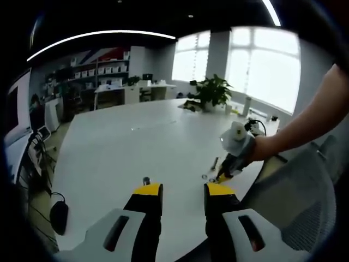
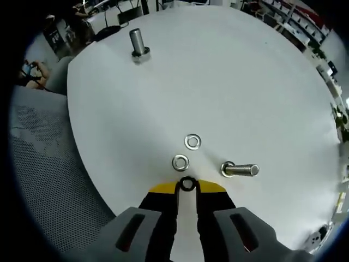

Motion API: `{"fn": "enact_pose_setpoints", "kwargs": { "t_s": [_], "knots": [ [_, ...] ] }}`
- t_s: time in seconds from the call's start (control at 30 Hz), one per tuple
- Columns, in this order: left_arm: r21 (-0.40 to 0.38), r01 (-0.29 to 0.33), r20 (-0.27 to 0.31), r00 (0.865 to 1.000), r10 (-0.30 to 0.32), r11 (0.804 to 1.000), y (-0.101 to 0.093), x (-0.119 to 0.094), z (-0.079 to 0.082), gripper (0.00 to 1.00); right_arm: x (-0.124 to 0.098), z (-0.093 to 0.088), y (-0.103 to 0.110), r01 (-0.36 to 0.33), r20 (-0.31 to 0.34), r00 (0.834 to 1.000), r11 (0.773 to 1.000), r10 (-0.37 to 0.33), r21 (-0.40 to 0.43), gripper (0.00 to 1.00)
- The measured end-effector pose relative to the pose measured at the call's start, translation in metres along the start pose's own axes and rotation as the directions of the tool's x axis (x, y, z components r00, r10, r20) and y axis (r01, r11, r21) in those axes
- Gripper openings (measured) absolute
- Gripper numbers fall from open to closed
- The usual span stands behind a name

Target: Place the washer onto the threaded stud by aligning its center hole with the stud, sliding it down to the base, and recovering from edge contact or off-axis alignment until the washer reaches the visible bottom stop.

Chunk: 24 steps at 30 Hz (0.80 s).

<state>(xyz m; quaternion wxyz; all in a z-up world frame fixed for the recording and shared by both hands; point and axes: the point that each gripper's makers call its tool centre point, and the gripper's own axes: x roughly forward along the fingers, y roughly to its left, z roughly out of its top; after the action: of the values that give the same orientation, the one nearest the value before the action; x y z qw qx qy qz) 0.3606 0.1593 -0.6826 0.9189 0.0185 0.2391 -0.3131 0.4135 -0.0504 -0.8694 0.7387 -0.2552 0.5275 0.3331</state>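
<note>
In the right gripper view my right gripper (image 2: 187, 186) is shut on a dark washer (image 2: 187, 184), pinched at the yellow tips just above the white table (image 2: 245, 82). Two loose washers (image 2: 192, 142) (image 2: 180, 162) lie just ahead of it, and a bolt (image 2: 240, 170) lies on its side to the right. The upright threaded stud (image 2: 137, 41) stands far off at the upper left. In the left gripper view my left gripper (image 1: 182, 191) is open with nothing between its jaws, and the stud (image 1: 146, 180) stands just beyond its left tip. The right gripper (image 1: 226, 173) reaches in from the right, held by a hand.
A grey mesh chair (image 2: 43, 164) sits against the table's near edge, also seen as mesh chair (image 1: 305, 207). A potted plant (image 1: 212, 90) stands at the table's far side. A black object (image 1: 59, 215) lies on the floor at the left.
</note>
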Motion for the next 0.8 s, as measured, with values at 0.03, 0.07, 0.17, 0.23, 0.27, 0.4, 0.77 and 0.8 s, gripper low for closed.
{"fn": "enact_pose_setpoints", "kwargs": {
  "t_s": [0.03,0.07,0.17,0.23,0.27,0.4,0.77,0.8],
  "knots": [
    [0.000,0.000,0.000,1.000,0.000,1.000,-0.0002,0.0001,0.0000,0.28,0.0001,0.0000,-0.0004,0.000,0.001,1.000,1.000,0.000,0.002,0.14],
    [0.001,0.000,-0.001,1.000,0.000,1.000,-0.0003,0.0002,-0.0002,0.28,0.0001,-0.0003,-0.0006,0.001,0.003,1.000,1.000,-0.001,-0.001,0.14],
    [0.001,0.001,-0.003,1.000,-0.001,1.000,-0.0006,0.0002,-0.0006,0.28,-0.0006,-0.0008,-0.0001,0.003,0.019,1.000,1.000,-0.003,0.003,0.14],
    [0.002,0.003,-0.001,1.000,-0.003,1.000,-0.0009,0.0004,-0.0002,0.28,-0.0003,-0.0008,-0.0011,0.002,0.032,0.999,1.000,-0.003,0.025,0.14],
    [0.002,0.004,-0.002,1.000,-0.004,1.000,-0.0012,0.0006,-0.0002,0.28,-0.0003,-0.0011,-0.0015,0.003,0.035,0.999,1.000,-0.004,0.027,0.14],
    [0.006,0.010,-0.012,1.000,-0.010,1.000,-0.0029,0.0016,-0.0017,0.28,0.0001,-0.0006,-0.0025,0.008,0.060,0.998,0.999,-0.009,0.031,0.14],
    [0.004,0.002,-0.016,1.000,-0.002,1.000,-0.0012,0.0019,-0.0030,0.28,-0.0003,-0.0005,-0.0038,0.006,0.104,0.994,0.997,-0.013,0.073,0.14],
    [0.004,0.003,-0.016,1.000,-0.003,1.000,-0.0013,0.0020,-0.0028,0.28,-0.0005,-0.0017,-0.0047,0.007,0.096,0.995,0.997,-0.015,0.079,0.14]
  ]
}}
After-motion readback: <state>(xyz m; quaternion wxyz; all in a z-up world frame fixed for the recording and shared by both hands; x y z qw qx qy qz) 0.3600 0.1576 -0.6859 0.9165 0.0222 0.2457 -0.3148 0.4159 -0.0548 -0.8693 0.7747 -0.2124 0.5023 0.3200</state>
